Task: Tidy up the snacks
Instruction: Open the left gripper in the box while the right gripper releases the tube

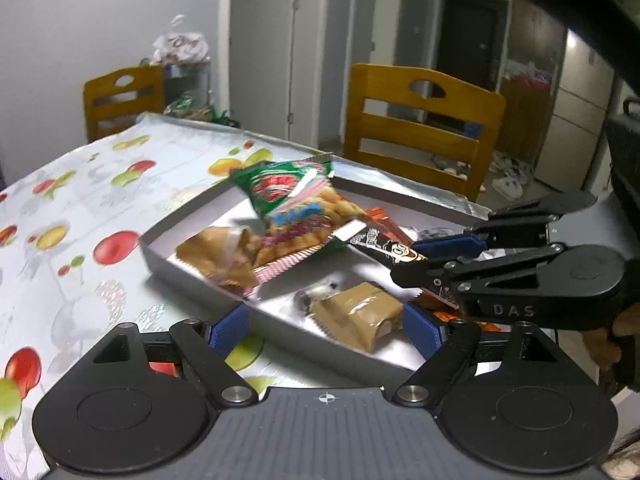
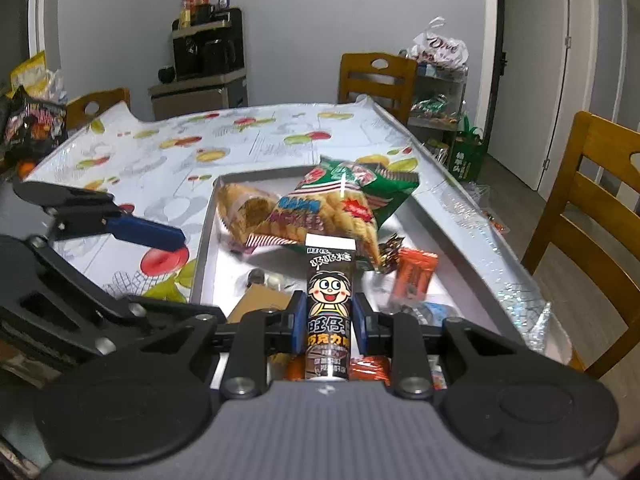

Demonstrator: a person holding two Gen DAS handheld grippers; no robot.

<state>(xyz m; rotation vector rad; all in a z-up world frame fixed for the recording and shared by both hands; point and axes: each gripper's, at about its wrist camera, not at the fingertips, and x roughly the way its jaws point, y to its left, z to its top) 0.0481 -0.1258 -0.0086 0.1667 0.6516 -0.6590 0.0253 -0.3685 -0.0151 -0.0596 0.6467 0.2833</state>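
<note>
Fingers [image 2: 297, 322] of the right gripper [image 2: 329, 320] pinched on a dark tube [image 2: 329, 300] printed with a cartoon face, blue pads pressing both its sides, white cap end pointing away toward the far edge of the tray. Left gripper [image 1: 326, 326] spread wide, nothing between its blue pads, hanging over the near edge of the tray [image 1: 160, 258]; a tan wrapped snack [image 1: 360, 320] lying in the tray just beyond and between those open fingers, not touched by either.

Tray set on a table [image 1: 80, 200] covered in a fruit-print cloth, nearer the table's right edge in the right wrist view. Near the tray's near edge, beside the tan snack, a small dark wrapped sweet [image 1: 310, 298]. Orange packets [image 2: 414, 272] toward the tray's right side, partly under the right gripper. In the tray's middle, a clear bag of golden crackers [image 2: 332, 220] with blue and red lettering, leaning on a green packet [image 2: 376, 188] that reaches the tray's far right corner. At the far left corner, a brown crumpled wrapper [image 2: 244, 210] touching the cracker bag.

Beyond the table's far edge, wooden chairs [image 1: 420, 132]. Farther back, a shelf rack [image 2: 436, 96] with a white plastic bag on top, a dark cabinet [image 2: 208, 76] against the grey wall, and doors behind.
</note>
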